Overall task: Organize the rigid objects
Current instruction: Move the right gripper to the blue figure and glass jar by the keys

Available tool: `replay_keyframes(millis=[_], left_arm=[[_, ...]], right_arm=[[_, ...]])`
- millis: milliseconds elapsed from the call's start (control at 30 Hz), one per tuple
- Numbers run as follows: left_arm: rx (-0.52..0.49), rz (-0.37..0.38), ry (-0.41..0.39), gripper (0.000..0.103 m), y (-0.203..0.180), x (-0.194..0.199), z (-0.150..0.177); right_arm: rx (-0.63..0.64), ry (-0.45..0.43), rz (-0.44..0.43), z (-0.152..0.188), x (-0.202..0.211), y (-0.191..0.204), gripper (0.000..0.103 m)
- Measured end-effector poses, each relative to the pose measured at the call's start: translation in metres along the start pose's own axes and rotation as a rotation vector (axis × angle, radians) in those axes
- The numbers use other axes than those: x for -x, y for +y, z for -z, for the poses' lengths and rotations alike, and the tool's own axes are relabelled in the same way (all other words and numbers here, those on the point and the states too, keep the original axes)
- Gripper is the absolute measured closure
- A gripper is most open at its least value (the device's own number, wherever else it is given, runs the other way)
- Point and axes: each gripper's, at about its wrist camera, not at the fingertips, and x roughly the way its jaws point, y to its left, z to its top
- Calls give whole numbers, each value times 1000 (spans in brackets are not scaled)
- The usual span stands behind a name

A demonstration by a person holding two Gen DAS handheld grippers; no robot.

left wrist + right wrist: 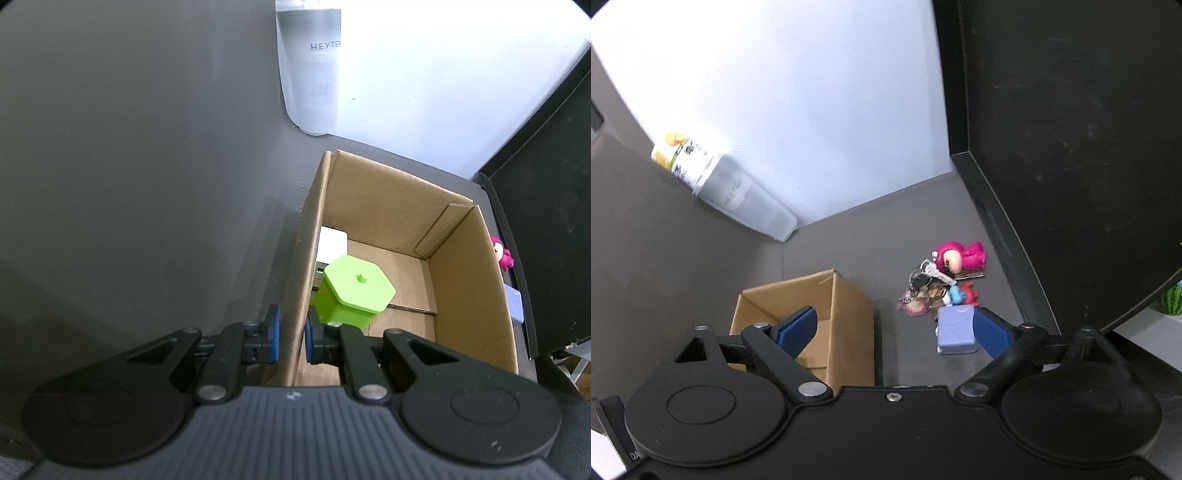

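A dark grey desk (849,236) carries everything, with a black monitor (1071,129) rising at the upper right of the right gripper's view and a pale wall behind. The open cardboard box (388,206) is the largest task item: the left gripper (293,338) sits at its near left wall, one blue pad outside and one inside, pressed together on that cardboard wall. Just ahead of this gripper, inside the box, stands a lime-green hexagonal container (354,291) with its lid on, and beyond it, against the same wall, lies a white block (332,243). Farther ahead and outside the box stands a frosted translucent bottle (310,74) at the desk's far edge. The right gripper (892,328) has its blue fingers spread wide with nothing between the pads; its left finger hangs over the box's opening, and its right finger shows just beside a lavender rectangular case (955,330) lying on the desk, though contact cannot be told. Ahead of that case lies a small heap: a pink figurine (960,256) on its side, a bunch of keys (932,275) with dark fobs, and little blue and red charms (962,293) touching one another. Whether other items lie deeper in the box is hidden.
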Motion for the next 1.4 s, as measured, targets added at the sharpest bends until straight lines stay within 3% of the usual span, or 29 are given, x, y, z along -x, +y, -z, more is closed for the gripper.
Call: replay_keyframes(millis=[100, 467, 1000, 1400], left_arm=[[1, -4, -1, 91, -1, -1, 0], [5, -6, -1, 91, -1, -1, 0], [15, 0, 4, 91, 2, -1, -2], [12, -5, 9, 91, 0, -3, -3]], right_arm=[[-2, -16, 24, -7, 1, -7, 0], [3, -2, 87, -18, -16, -25, 0], [76, 139, 219, -3, -87, -38, 0], [324, 228, 249, -5, -138, -21, 0]])
